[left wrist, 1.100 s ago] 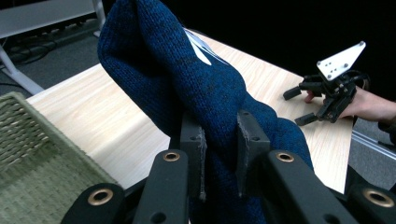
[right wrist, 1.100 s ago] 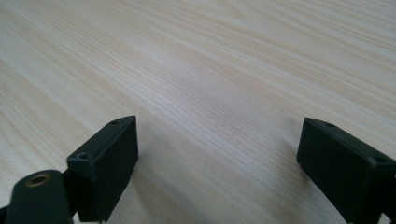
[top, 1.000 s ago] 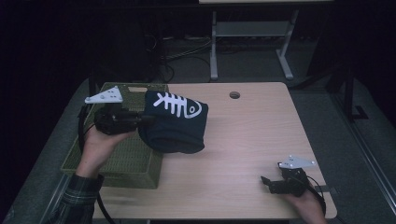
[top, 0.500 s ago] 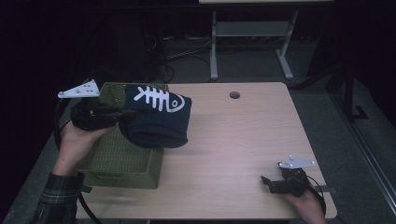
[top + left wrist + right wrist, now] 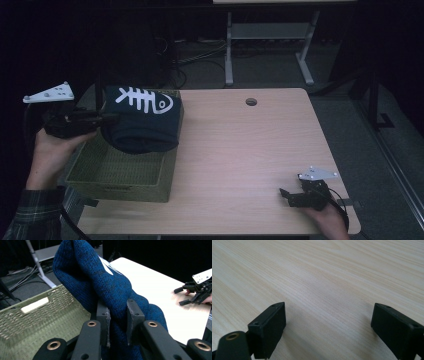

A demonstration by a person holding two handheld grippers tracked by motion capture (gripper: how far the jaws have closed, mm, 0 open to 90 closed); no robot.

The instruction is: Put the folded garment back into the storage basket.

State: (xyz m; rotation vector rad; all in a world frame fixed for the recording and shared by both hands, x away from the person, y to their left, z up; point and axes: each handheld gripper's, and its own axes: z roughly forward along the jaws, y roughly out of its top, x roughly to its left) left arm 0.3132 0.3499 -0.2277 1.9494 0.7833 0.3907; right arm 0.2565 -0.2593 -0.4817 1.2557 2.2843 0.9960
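Note:
A folded dark blue knit sweater [image 5: 142,122] with a white fish-bone print hangs over the olive woven basket [image 5: 120,172] at the table's left. My left gripper [image 5: 102,120] is shut on a fold of the sweater [image 5: 105,287], and its pads [image 5: 105,317] pinch the knit. In the left gripper view the basket [image 5: 30,322] lies below and to the left. My right gripper [image 5: 285,196] rests near the table's front right corner, open, with bare wood between its jaws. In its own view the right gripper [image 5: 328,327] stands wide over the wooden tabletop [image 5: 324,277].
The light wood table [image 5: 250,150] has a round cable hole [image 5: 251,102] near its far edge. Behind the table stand a white metal frame [image 5: 265,45] and cables on the dark floor. The right gripper [image 5: 193,291] shows far off in the left gripper view.
My left gripper has carried the sweater leftward and a little up, from over the basket's right edge to above its far left part. The right gripper has stayed in place.

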